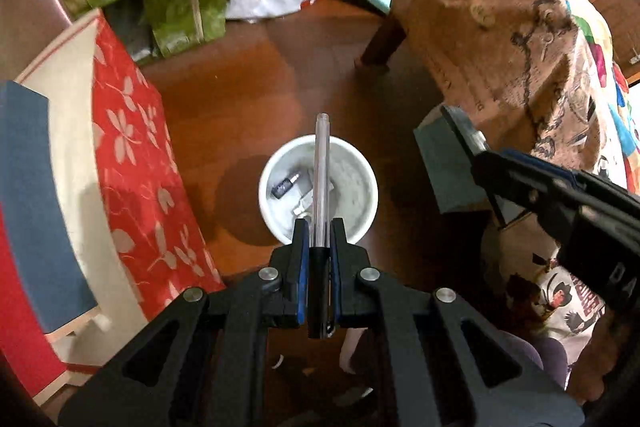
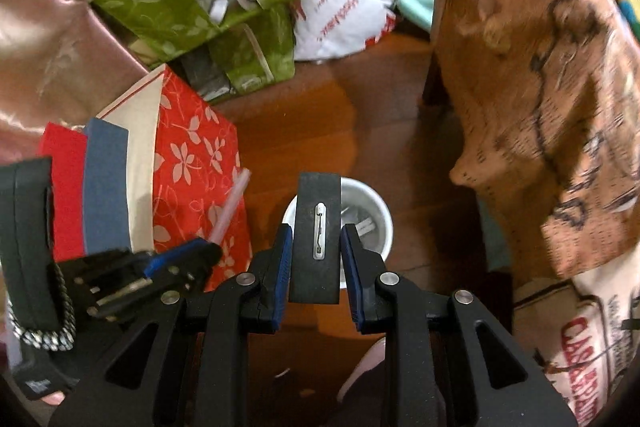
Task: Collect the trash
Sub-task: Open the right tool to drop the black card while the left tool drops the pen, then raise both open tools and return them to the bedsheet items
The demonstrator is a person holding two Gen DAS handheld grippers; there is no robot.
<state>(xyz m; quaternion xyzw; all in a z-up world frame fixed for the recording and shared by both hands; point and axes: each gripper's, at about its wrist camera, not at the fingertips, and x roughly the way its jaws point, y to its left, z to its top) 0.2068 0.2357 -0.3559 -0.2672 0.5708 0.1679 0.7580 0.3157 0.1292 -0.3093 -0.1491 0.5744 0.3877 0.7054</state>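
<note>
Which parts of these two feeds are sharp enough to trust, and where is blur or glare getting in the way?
Left wrist view: the clear pen and white cup are sharp; the brown paper bag is motion-smeared and the top right window area is blown out. Right wrist view: the black badge is crisp, the bag is smeared, and fisheye bends the edges.
</note>
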